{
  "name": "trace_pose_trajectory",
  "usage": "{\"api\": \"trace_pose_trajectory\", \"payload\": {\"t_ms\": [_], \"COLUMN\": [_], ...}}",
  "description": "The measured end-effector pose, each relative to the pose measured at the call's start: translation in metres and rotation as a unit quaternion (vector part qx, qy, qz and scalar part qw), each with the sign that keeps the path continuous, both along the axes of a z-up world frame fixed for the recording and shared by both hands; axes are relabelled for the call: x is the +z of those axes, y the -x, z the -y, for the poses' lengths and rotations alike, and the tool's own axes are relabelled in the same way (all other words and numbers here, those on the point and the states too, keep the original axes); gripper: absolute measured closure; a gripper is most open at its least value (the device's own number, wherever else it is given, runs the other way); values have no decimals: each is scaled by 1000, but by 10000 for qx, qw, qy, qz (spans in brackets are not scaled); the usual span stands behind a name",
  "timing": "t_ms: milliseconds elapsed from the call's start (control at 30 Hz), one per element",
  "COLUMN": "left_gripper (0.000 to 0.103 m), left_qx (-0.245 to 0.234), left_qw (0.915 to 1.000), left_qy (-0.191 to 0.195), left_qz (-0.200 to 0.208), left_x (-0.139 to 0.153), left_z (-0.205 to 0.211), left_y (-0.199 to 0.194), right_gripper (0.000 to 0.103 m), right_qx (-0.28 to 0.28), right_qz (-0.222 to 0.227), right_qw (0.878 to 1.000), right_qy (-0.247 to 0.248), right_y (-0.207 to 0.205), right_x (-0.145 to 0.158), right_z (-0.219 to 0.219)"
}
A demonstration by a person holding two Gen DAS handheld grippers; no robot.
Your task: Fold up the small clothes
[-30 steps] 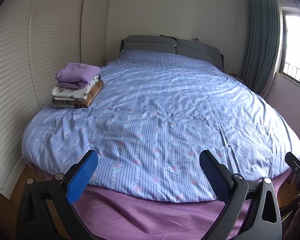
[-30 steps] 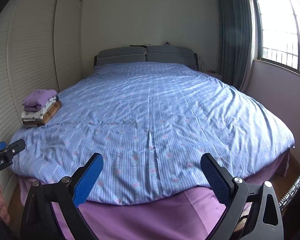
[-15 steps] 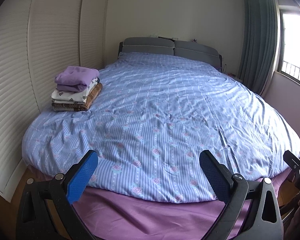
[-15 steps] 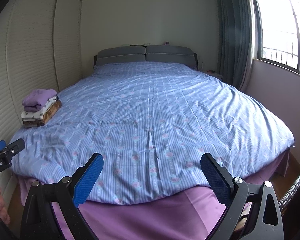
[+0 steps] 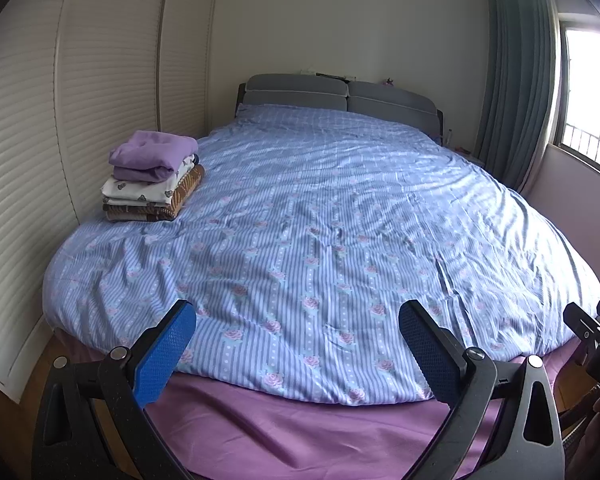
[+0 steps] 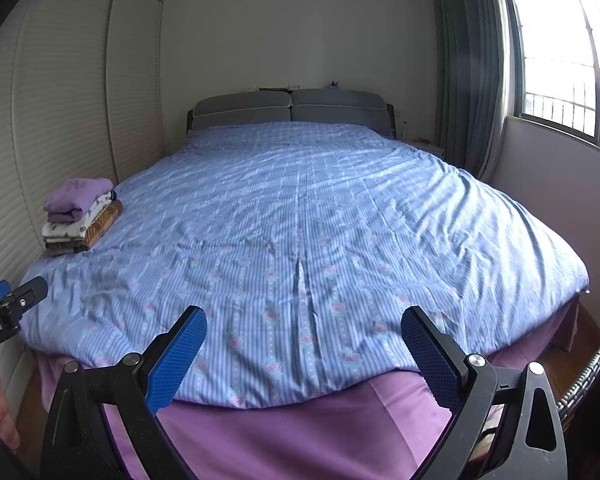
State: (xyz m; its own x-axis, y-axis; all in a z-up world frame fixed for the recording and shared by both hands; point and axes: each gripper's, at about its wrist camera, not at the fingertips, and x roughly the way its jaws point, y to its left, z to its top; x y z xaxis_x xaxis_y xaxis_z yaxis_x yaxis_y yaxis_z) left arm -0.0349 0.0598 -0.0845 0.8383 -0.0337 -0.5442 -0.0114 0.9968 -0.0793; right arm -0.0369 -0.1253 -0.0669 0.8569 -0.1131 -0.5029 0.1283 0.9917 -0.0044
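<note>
We hold both tools at the foot of the bed, each with its blue pads spread wide and nothing between them. Our left gripper [image 5: 298, 350] hangs above the purple sheet [image 5: 300, 432] where it shows below the hem of the blue striped, rose-printed duvet [image 5: 320, 220]; our right gripper [image 6: 304, 354] sits just beside it, over the same edge. In the left view the right tool's tip peeks in at the far right; in the right view the left tool's tip shows at the far left.

The stack of folded clothes [image 5: 152, 178] lies well ahead of our left gripper and off to its left, on the duvet close to the slatted wardrobe doors [image 5: 40, 120]: a lilac piece on top, a white printed one under it, a brown patterned one at the bottom. From our right gripper the same stack [image 6: 80, 214] lies farther left still, well apart. Beyond both stand the grey headboard [image 6: 290, 110], with the curtain [image 6: 468, 72] and window [image 6: 560, 60] to the right.
</note>
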Motion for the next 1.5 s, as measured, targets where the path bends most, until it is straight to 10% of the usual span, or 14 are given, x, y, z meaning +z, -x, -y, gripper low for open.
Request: {"api": "trace_pose_trajectory", "payload": {"t_ms": [1500], "left_gripper": [0], "left_qx": [-218], "left_qw": [9996], "left_qy": [-190], "left_qz": [-36], "left_x": [2], "left_z": [4], "left_y": [0], "right_gripper": [4], "right_qx": [9], "right_qz": [-24], "right_qw": [10000], "right_qy": [-31], "right_y": [1], "right_x": [-1], "right_z": [1]}}
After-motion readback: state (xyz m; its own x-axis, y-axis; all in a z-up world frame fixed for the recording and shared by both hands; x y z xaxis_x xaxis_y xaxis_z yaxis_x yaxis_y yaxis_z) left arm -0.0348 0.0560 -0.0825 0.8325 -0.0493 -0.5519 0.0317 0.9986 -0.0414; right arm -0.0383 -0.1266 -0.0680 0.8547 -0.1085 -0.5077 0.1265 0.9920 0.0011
